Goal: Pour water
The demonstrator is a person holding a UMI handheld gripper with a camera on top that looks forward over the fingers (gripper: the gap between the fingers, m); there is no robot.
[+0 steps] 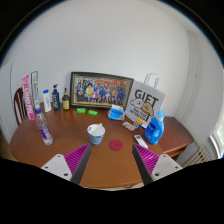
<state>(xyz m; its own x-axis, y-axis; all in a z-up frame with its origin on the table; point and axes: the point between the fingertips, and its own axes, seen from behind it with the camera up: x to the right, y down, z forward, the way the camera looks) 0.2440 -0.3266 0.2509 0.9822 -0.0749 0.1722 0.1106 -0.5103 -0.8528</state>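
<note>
My gripper (112, 160) is open above the round wooden table (60, 160), its two pink-padded fingers (72, 158) wide apart with nothing between them. Just beyond the left finger stands a small white cup (96, 133). A clear plastic water bottle (44, 128) with a purple label stands upright further left on the table. A small red round lid or coaster (116, 144) lies ahead, between the fingers' line and the cup.
A framed group photo (100, 89) leans on the wall at the back. A white GIFT bag (145, 101) and a blue jug (155, 127) stand right. Several bottles (55, 98) stand back left near a chair (19, 103). A remote (141, 142) lies right.
</note>
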